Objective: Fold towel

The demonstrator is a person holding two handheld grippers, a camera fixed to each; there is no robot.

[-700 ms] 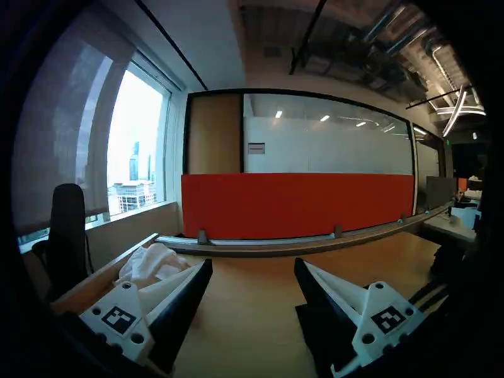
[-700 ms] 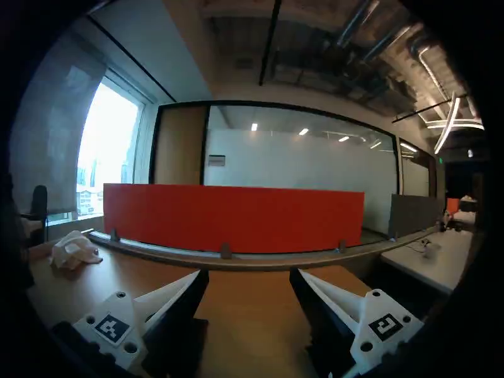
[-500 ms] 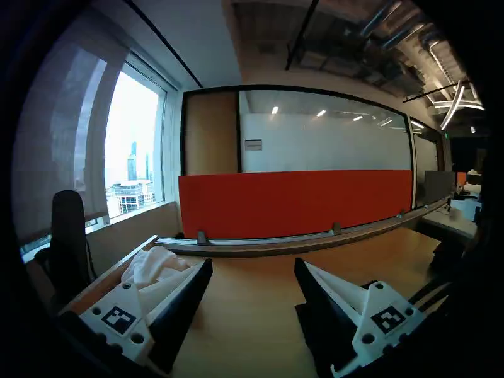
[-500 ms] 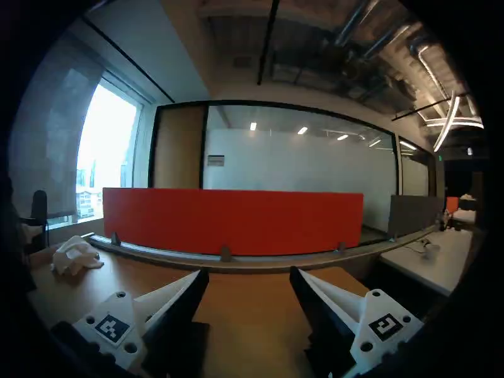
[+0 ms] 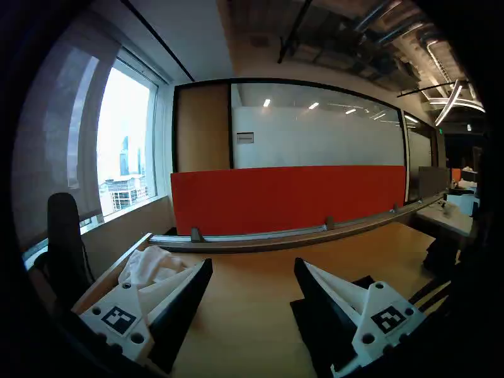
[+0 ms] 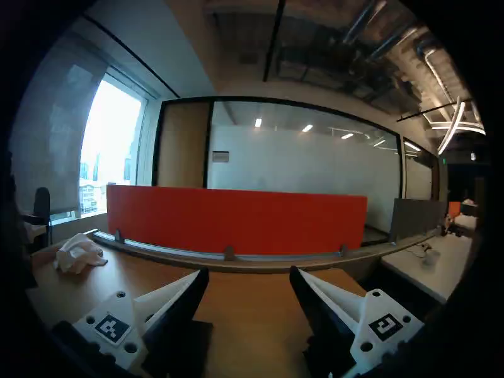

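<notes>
White towel lies crumpled at the far left of the bench, seemingly just past the left claw, as before; it and the right claw stay spread and empty, barely shifted.

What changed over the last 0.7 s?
Barely anything. The left gripper turned slightly, so the red divider slid left in its view; the right gripper hardly moved. Nothing grabbed or released. Both stay open and empty over the desk; the towel stays crumpled, untouched.
</notes>
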